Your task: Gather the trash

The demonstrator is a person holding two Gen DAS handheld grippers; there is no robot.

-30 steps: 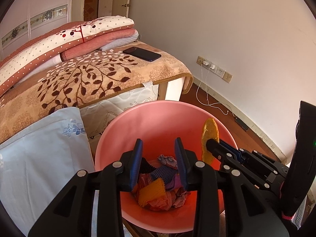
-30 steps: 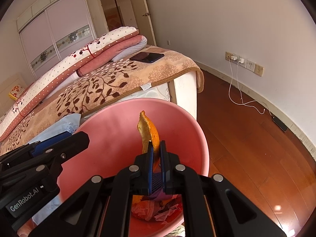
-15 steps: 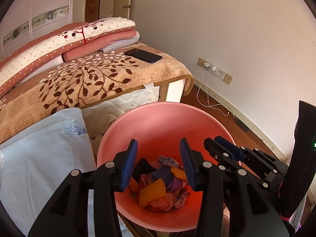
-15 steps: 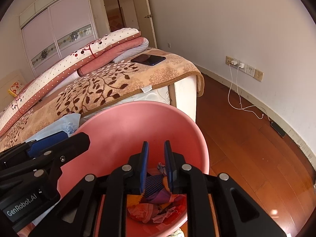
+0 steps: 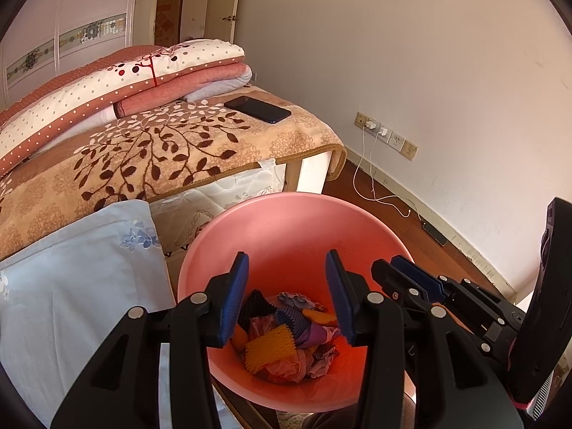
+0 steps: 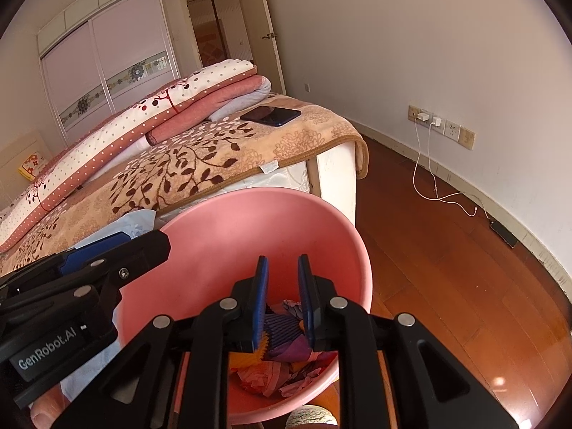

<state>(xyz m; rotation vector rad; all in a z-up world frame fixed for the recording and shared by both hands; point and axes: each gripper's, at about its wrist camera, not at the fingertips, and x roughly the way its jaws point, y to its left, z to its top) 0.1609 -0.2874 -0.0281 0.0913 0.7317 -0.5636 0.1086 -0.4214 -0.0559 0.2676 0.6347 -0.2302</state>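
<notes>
A pink bin [image 5: 286, 221] stands below both grippers, by the bed's corner. At its bottom lies a pile of trash [image 5: 282, 343]: crumpled wrappers, a yellow foam net [image 5: 268, 348] and a piece of orange peel [image 5: 320, 316]. My left gripper [image 5: 286, 261] hangs over the bin's mouth, open wide with nothing between its blue pads. My right gripper [image 6: 283, 261] hovers over the same bin [image 6: 250, 221], open by a narrow gap and empty, with the trash [image 6: 282, 336] under it. Each gripper shows at the side of the other's view: the right gripper [image 5: 391, 268], the left gripper [image 6: 143, 246].
A bed with a leaf-patterned blanket [image 5: 161, 153] carries folded quilts [image 5: 125, 85] and a black phone [image 5: 257, 109]. A light blue pillow [image 5: 71, 286] lies left of the bin. Wall sockets with chargers [image 6: 429, 121] trail a white cable over the wooden floor [image 6: 447, 268].
My right gripper opened and let go of the orange peel, which dropped into the bin. My left gripper's jaws spread wider. Neither hand shifted noticeably.
</notes>
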